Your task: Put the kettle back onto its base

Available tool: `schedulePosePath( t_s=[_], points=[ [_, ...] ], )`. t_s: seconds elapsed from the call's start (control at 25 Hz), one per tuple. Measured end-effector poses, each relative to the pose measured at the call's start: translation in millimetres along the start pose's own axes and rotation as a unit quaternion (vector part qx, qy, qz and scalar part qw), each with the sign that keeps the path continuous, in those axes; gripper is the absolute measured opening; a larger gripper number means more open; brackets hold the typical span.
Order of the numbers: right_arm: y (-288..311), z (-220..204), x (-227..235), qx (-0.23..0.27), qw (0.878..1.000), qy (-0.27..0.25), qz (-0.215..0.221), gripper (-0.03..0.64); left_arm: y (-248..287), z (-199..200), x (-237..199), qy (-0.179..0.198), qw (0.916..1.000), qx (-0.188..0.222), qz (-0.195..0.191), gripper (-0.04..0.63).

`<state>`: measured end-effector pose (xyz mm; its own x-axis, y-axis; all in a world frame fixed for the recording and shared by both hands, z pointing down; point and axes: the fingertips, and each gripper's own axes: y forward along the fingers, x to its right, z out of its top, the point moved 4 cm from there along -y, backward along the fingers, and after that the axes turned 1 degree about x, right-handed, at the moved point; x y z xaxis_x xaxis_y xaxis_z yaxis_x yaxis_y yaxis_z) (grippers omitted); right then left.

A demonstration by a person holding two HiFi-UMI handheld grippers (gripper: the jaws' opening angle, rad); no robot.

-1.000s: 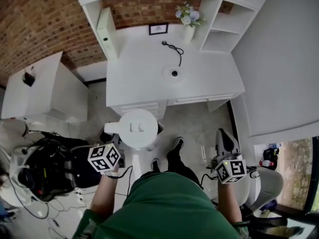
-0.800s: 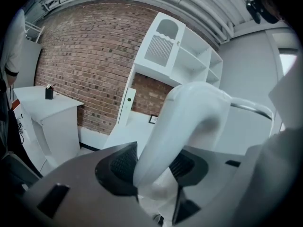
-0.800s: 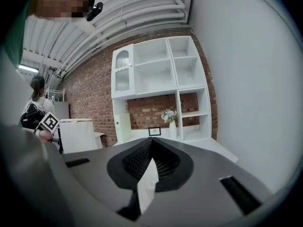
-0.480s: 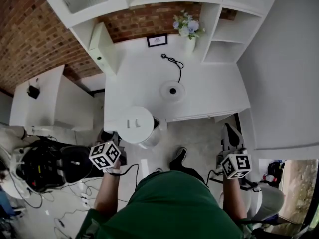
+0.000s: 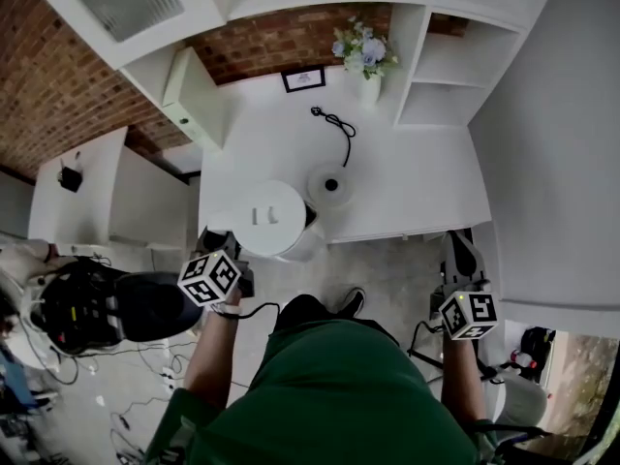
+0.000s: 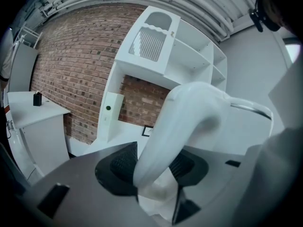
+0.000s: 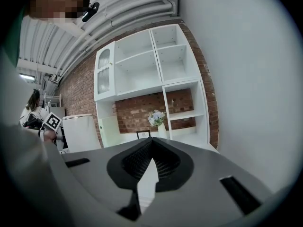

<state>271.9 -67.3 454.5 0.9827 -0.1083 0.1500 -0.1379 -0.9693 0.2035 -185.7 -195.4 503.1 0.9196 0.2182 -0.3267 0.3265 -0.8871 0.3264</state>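
We stand before a white desk (image 5: pixel 417 182) set against a brick wall (image 5: pixel 58 66), and the round kettle base (image 5: pixel 331 188) sits near the desk's front edge. Its cord (image 5: pixel 339 129) runs from the base toward the wall. Behind the base, a small picture frame (image 5: pixel 303 78) and a vase of flowers (image 5: pixel 366 51) stand at the back of the desk. We hold the white kettle (image 5: pixel 266 219) just left of the base, over the desk's front edge, and its body hides the base's left rim in the head view. The left gripper (image 6: pixel 152 168) is clamped on the kettle's handle (image 6: pixel 189 122), with a jaw on each side of it. The right gripper (image 7: pixel 150 148) hangs well to the right of the base, off the desk. Its jaws are pressed together at the tips with nothing between them.
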Motion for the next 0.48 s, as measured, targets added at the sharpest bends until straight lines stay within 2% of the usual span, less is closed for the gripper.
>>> schedulePosePath(
  t_s=[0.24,0.48],
  points=[
    [-1.8,-8.7,12.8,0.0,1.0,0.019,-0.018,0.014,45.7,3.4,11.0,0.013,0.9993,-0.006,-0.036,0.196],
    [-4.8,-8.0,15.5,-0.007,0.996,0.011,-0.086,0.014,104.3,1.0,14.3,0.027,0.9959,-0.021,-0.083,0.196]
  ],
)
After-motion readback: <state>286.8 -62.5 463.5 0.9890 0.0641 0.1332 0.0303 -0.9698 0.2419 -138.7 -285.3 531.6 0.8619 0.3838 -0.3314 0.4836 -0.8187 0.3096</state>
